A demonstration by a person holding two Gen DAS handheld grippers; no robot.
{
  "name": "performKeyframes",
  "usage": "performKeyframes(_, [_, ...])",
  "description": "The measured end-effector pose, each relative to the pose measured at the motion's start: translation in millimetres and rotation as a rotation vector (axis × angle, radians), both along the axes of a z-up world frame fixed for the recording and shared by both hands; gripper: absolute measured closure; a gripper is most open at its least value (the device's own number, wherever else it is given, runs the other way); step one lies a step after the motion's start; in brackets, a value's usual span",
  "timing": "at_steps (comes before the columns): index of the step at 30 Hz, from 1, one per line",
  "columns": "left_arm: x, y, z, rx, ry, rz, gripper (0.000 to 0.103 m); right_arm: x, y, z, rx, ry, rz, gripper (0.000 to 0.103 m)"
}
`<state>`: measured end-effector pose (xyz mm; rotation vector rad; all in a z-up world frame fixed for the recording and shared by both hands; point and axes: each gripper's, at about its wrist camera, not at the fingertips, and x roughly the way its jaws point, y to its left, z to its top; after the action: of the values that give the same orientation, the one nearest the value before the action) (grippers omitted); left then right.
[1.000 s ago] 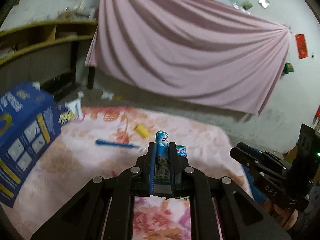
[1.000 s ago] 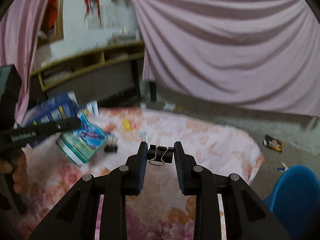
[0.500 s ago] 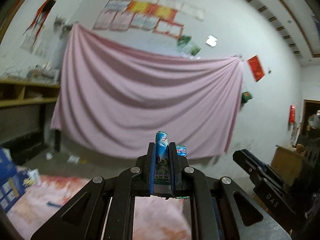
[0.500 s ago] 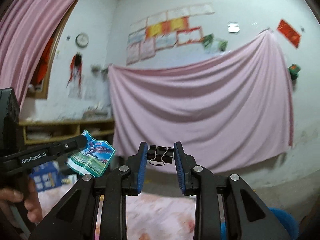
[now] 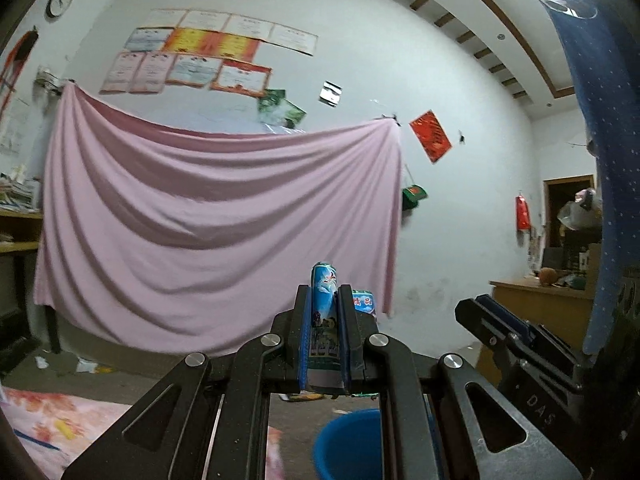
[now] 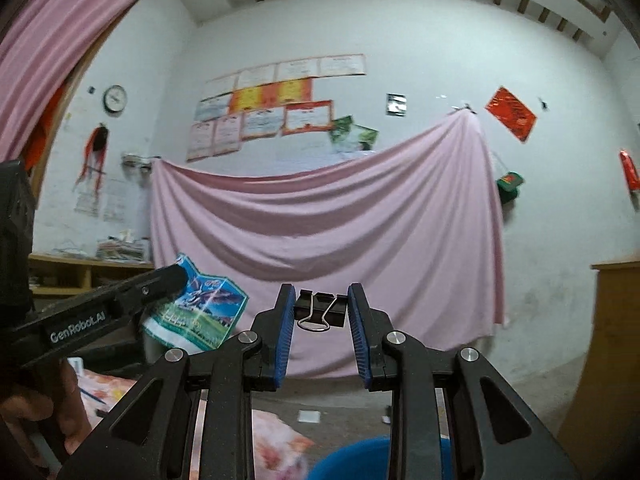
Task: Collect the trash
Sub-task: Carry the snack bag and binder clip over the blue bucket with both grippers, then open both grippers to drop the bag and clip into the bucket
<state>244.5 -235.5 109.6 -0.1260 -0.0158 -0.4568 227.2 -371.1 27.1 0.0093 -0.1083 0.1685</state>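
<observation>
Tongs both loaded, blue basin low in each view.

Left wrist view: left tongs (image 5: 325, 332) clenched on a blue printed wrapper (image 5: 325, 312) at centre frame; blue basin (image 5: 348, 446) at bottom centre; right tongs (image 5: 496, 320) at lower right. Right wrist view: right tongs (image 6: 321, 334) grasping a black binder clip (image 6: 321, 308) at centre; wrapper (image 6: 200, 312) at left, pinched by left tongs (image 6: 172, 280); basin (image 6: 360, 460) along bottom edge.
</observation>
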Motion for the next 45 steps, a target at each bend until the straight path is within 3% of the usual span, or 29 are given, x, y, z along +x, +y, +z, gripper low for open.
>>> performKeyframes(8, [15, -43, -12, 0.010, 0.055, -0.063, 0.093, 0, -37, -17, 0.024, 0.066, -0.101, 0.078])
performKeyframes(14, [28, -66, -26, 0.050, 0.158, -0.080, 0.093, 13, -56, -28, 0.048, 0.181, -0.141, 0.078])
performKeyframes(24, [50, -86, -44, 0.138, 0.325, -0.087, 0.093, 38, -81, -49, 0.143, 0.369, -0.138, 0.078])
performKeyframes(30, [58, -96, -55, 0.185, 0.406, -0.082, 0.092, 53, -87, -64, 0.200, 0.482, -0.082, 0.078])
performKeyframes(45, [86, -102, -70, 0.139, 0.572, -0.130, 0.092, 68, -108, -79, 0.275, 0.612, -0.061, 0.077])
